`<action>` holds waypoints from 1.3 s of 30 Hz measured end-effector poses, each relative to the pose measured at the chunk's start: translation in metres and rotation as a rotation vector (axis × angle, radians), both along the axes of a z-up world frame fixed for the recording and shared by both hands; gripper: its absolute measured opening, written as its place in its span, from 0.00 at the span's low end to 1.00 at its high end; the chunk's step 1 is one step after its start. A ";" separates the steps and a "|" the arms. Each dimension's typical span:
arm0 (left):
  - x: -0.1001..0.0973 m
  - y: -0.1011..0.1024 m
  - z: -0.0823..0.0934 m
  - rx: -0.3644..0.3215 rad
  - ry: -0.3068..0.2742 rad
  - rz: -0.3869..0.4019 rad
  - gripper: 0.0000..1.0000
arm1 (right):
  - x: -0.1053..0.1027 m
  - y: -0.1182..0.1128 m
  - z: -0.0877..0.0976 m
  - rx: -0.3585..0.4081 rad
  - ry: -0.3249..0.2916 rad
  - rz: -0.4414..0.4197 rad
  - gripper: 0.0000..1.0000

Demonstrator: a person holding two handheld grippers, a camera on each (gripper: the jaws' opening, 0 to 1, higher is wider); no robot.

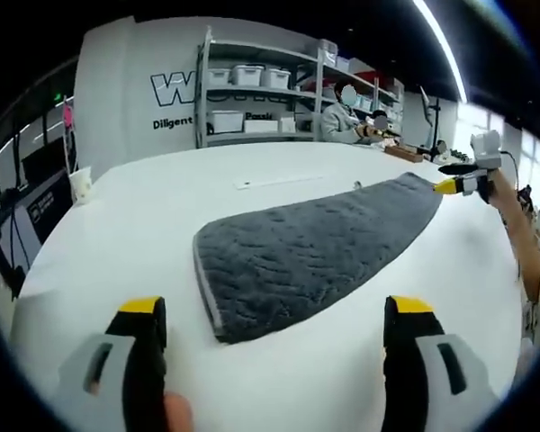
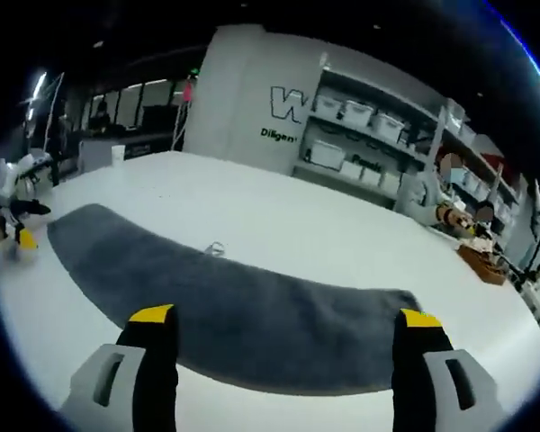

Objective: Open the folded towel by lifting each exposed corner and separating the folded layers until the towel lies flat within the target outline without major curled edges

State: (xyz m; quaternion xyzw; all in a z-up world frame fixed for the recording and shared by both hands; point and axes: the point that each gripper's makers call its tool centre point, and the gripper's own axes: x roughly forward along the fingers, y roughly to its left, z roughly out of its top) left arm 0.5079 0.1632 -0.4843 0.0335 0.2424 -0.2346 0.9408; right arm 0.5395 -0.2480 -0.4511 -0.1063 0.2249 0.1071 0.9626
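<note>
The grey towel [image 1: 310,252] lies long and narrow on the white table [image 1: 144,225], apparently still folded in half lengthwise; no target outline can be made out. In the left gripper view it runs from a near end at 6 o'clock out toward 2 o'clock, where the right tongs [image 1: 456,184] sit just beside its far end. In the right gripper view it sweeps from 9 o'clock, near the left tongs [image 2: 18,236], across to 4 o'clock.

The left tongs [image 1: 274,324] are spread wide and hold nothing, hovering just short of the near end. The right tongs [image 2: 288,337] are likewise spread and empty above the towel's long edge.

My reading: the opening step has not yet begun. The next move calls for each pair of tongs to pinch only the top layer at its end's exposed corner, then lift and carry it sideways together.

The table around the towel is bare and broad, giving room to unfold. A small object [image 2: 215,247] lies by one long edge.
</note>
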 end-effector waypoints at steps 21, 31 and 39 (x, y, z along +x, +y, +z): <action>0.007 -0.009 0.027 -0.100 -0.096 0.060 0.95 | -0.008 0.013 -0.016 0.124 -0.024 0.091 0.99; 0.023 -0.011 0.025 -0.008 -0.048 0.077 0.93 | -0.012 0.032 -0.011 0.189 -0.031 0.170 0.99; 0.057 0.010 0.042 -0.033 -0.055 0.108 0.74 | -0.013 0.043 -0.014 0.195 -0.025 0.202 0.95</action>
